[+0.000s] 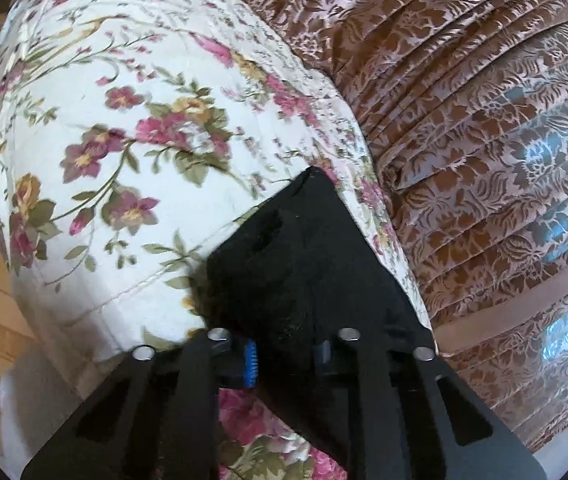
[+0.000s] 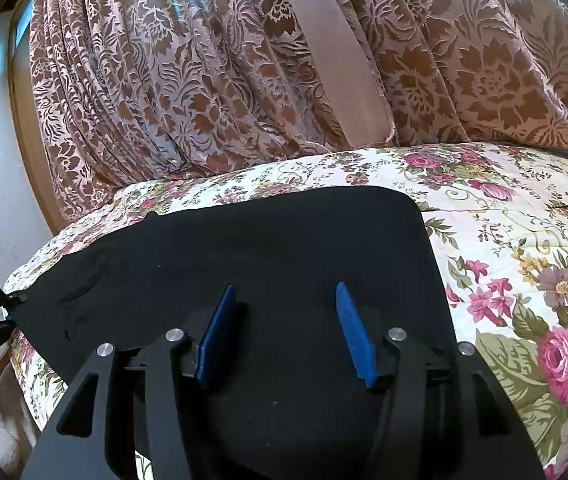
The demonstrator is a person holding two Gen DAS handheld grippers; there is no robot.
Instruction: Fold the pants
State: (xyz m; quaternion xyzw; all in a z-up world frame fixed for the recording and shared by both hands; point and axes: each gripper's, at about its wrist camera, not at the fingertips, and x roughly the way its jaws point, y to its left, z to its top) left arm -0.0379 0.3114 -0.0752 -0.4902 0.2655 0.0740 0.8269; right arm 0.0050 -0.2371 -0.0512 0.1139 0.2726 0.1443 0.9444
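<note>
Black soft-knit pants [image 2: 244, 248] lie flat on a floral quilted bed [image 2: 523, 248], their left corner pinched in the closed left tongs [image 1: 280, 344] for a likely fold, while the half-open right tongs [image 2: 284, 332] hover empty over the near edge.

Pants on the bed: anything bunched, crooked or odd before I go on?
Nothing stands out. The black pants lie flat on the floral bedspread, far corner neat. Only a faint crease marks their left side.
</note>
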